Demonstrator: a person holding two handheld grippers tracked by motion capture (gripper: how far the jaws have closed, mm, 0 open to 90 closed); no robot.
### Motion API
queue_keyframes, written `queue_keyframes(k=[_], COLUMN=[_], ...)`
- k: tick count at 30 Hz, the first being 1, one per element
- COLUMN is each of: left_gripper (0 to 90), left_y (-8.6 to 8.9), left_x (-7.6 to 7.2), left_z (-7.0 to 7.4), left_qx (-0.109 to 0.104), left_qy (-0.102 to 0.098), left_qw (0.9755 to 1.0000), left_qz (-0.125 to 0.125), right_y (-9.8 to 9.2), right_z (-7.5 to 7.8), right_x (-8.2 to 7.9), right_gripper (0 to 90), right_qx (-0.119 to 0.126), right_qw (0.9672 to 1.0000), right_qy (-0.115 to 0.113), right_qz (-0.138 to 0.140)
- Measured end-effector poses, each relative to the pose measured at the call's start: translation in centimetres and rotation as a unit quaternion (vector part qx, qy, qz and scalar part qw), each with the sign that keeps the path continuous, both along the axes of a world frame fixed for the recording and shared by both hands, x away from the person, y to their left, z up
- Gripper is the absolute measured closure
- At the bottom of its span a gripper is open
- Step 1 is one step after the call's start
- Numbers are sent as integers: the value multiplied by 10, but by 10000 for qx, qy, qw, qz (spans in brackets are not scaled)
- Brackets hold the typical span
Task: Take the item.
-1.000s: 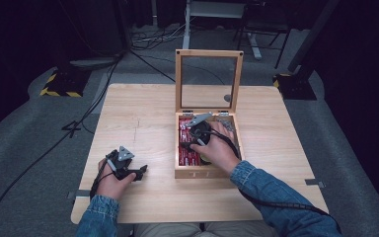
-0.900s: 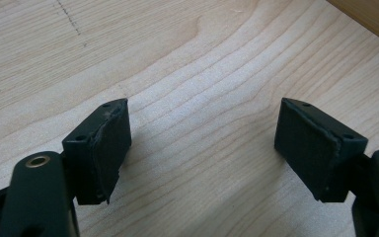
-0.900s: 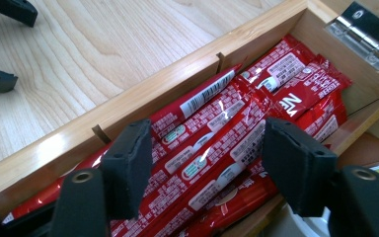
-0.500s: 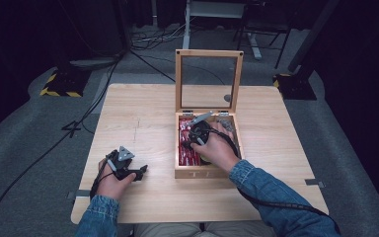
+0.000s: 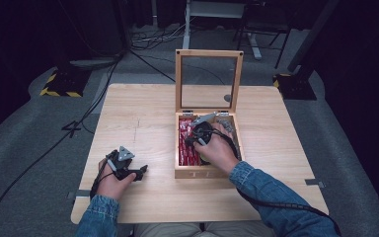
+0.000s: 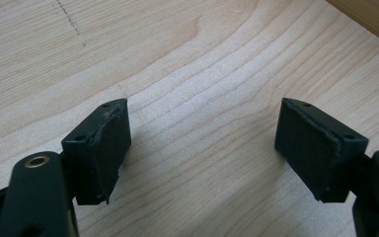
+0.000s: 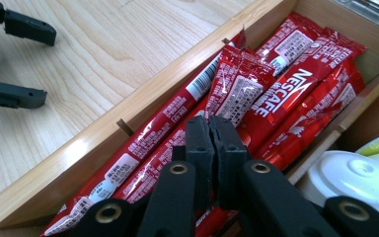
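A: Right hand-held gripper (image 7: 209,129)?
B: Inside the open pale wooden box with the glass-paned lid (image 5: 181,150), near the middle of the light wooden desk (image 5: 143,113), a bit toward the right edge. Jaws have just been closing and now sit pressed together. A red Nescafé stick sachet (image 7: 237,89) stands tilted right at the tips; looks pinched by its lower end, but I can't tell for sure.

A: Rest of the sachets?
B: More red sachets lie flat along the box's left compartment (image 5: 187,143). The lifted one rises above them, top end toward the hinge side.

A: Other compartment?
B: White round capsule lids (image 7: 360,177) past the divider, beside the gripper body.

A: Left hand-held gripper (image 5: 140,170)?
B: Resting on the desk near the front-left corner, well apart from the box. Jaws wide apart, bare wood between the pads (image 6: 111,148), gripping no object.

A: Lid?
B: Upright, toward the far edge.
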State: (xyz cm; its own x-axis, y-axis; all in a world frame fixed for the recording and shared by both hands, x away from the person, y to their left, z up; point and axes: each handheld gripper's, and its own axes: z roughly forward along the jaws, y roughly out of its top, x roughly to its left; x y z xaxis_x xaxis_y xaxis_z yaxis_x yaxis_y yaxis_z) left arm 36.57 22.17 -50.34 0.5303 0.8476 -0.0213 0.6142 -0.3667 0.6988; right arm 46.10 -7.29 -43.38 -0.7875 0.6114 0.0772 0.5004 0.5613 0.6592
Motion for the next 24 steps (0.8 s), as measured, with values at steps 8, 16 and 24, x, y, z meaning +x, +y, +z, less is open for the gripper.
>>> queue_keyframes(k=[8,16,24], left_gripper=[217,217,215], left_y=[0,0,0], left_x=[0,0,0], left_z=[0,0,0], left_qx=[2,-1,-1], left_qy=[0,1,-9], left_qw=[10000,10000,10000], left_qz=[6,6,8], right_y=[-5,-7,-12], right_z=[11,29,45], right_x=[-4,-8,-12], right_gripper=[887,890,890], right_qx=[382,574,763], right_qw=[9992,9980,9960], right_qy=[-97,-273,-466], right_qz=[-31,37,88])
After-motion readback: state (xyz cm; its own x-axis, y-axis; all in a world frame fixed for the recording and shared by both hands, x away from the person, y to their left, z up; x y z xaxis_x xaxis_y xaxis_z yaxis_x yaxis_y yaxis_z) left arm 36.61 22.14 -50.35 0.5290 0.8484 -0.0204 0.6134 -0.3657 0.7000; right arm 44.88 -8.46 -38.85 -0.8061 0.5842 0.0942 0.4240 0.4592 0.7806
